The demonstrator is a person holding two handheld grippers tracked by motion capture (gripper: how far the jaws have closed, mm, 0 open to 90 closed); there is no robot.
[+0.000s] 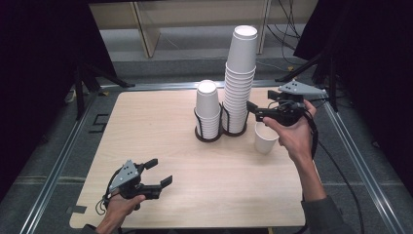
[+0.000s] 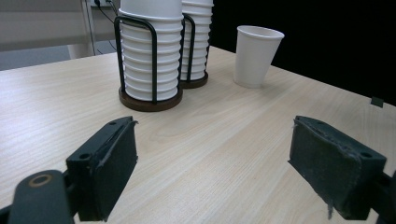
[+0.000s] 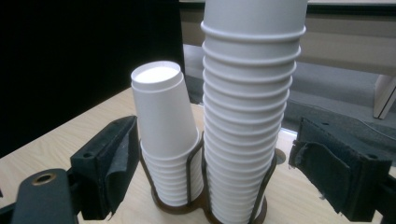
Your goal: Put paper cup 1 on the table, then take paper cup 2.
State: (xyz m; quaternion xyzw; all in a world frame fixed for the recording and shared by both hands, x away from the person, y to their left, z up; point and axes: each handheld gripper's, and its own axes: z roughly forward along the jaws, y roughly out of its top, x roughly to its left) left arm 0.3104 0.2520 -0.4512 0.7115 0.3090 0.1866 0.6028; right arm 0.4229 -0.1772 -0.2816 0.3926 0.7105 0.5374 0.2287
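Two stacks of upside-down white paper cups stand in black wire holders at the table's middle back: a tall stack [image 1: 239, 83] [image 3: 250, 107] and, left of it, a short stack [image 1: 208, 109] [image 3: 166, 121]. A single cup [image 1: 266, 138] [image 2: 256, 56] stands upright, mouth up, just right of the tall stack. My right gripper [image 1: 253, 111] hangs above that cup beside the tall stack, pointing left at it, open and holding nothing [image 3: 215, 128]. My left gripper [image 1: 159, 171] rests low near the front left, open and holding nothing [image 2: 212, 130], facing the short stack [image 2: 149, 60].
The wooden table [image 1: 146, 126] sits in a metal rail frame [image 1: 58, 161]. Dark curtains hang at both sides, and a pale shelf unit [image 1: 146, 29] and cables lie beyond the far edge. Bare tabletop stretches between my left gripper and the holders.
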